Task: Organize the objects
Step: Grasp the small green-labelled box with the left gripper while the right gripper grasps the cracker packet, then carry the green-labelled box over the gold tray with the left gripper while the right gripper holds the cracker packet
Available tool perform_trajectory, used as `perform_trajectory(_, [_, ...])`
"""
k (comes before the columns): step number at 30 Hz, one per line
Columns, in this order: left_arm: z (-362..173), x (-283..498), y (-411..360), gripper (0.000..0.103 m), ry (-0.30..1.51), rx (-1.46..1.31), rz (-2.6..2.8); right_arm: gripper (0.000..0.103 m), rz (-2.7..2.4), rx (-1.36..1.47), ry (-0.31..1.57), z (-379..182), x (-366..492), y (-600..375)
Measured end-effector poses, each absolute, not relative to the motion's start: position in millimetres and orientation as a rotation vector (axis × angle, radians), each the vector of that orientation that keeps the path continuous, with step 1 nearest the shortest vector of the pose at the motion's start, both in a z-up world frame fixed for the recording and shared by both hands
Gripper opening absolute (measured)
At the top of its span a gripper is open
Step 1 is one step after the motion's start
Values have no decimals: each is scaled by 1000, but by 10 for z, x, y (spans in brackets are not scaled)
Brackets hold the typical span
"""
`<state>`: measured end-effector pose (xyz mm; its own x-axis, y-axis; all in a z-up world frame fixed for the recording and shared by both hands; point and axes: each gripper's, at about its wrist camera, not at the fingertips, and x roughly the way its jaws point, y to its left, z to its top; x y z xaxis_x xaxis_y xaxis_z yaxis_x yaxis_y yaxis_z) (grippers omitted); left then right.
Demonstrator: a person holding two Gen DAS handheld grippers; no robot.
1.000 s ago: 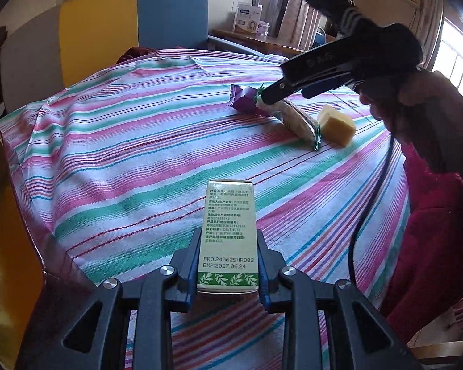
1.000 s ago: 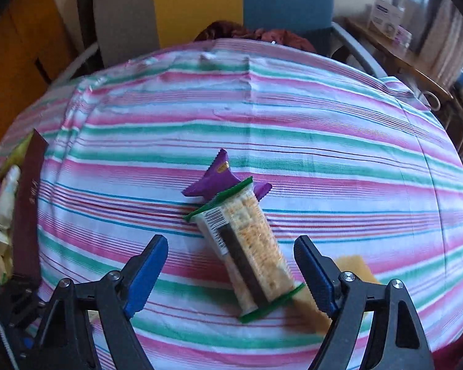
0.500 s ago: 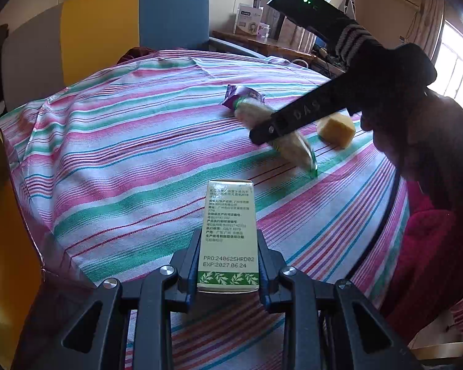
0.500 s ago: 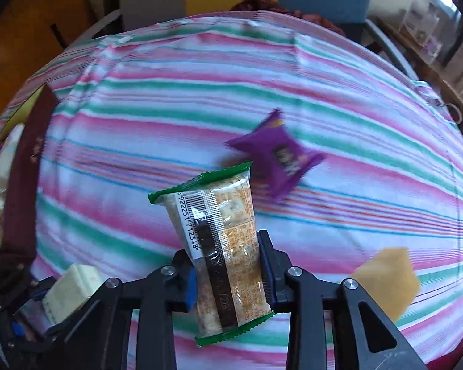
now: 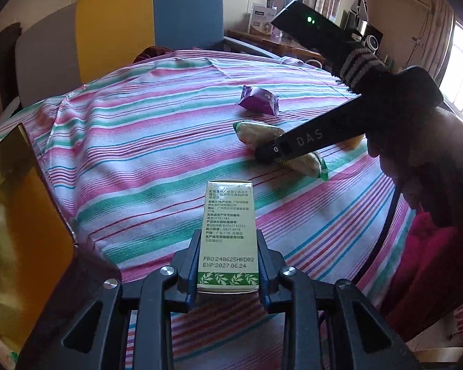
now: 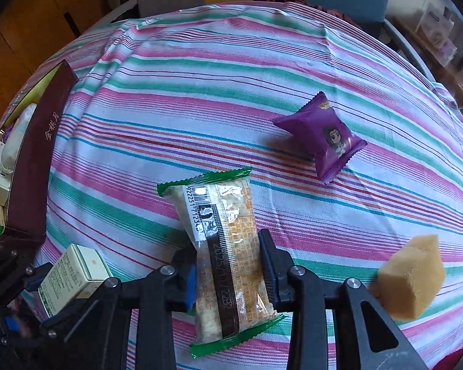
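Note:
My left gripper (image 5: 228,246) is shut on a small green-and-white carton (image 5: 230,231), held low over the striped tablecloth (image 5: 139,154). The same carton (image 6: 74,277) shows at the lower left of the right wrist view. My right gripper (image 6: 228,265) is shut on a clear, green-edged cracker packet (image 6: 222,215), its pads pressing the packet's lower half. In the left wrist view that packet (image 5: 256,131) lies under the right gripper's black finger (image 5: 293,145). A purple snack packet (image 6: 324,138) lies free beyond it. A yellow spongy block (image 6: 413,271) sits to the right.
An open maroon gift box with a gold lining (image 6: 37,160) stands at the left table edge with several white items inside. A person's hand and red sleeve (image 5: 432,215) fill the right of the left wrist view. Chairs (image 5: 139,30) stand behind the table.
My right gripper went from open around the cracker packet to shut on it and drew it away from the purple packet. The left gripper and its carton stayed put.

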<state>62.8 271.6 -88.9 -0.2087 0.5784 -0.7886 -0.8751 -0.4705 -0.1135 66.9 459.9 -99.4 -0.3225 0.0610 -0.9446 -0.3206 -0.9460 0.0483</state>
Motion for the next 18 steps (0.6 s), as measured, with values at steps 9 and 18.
perform_trajectory(9, [-366,490,2398,29,315,-941,1971,35,2364,-1658,271,-979,730,4517])
perform_trajectory(18, [-101,36,1975,29,162,-987,2124,35,2370,-1649,230,-982,782,4393])
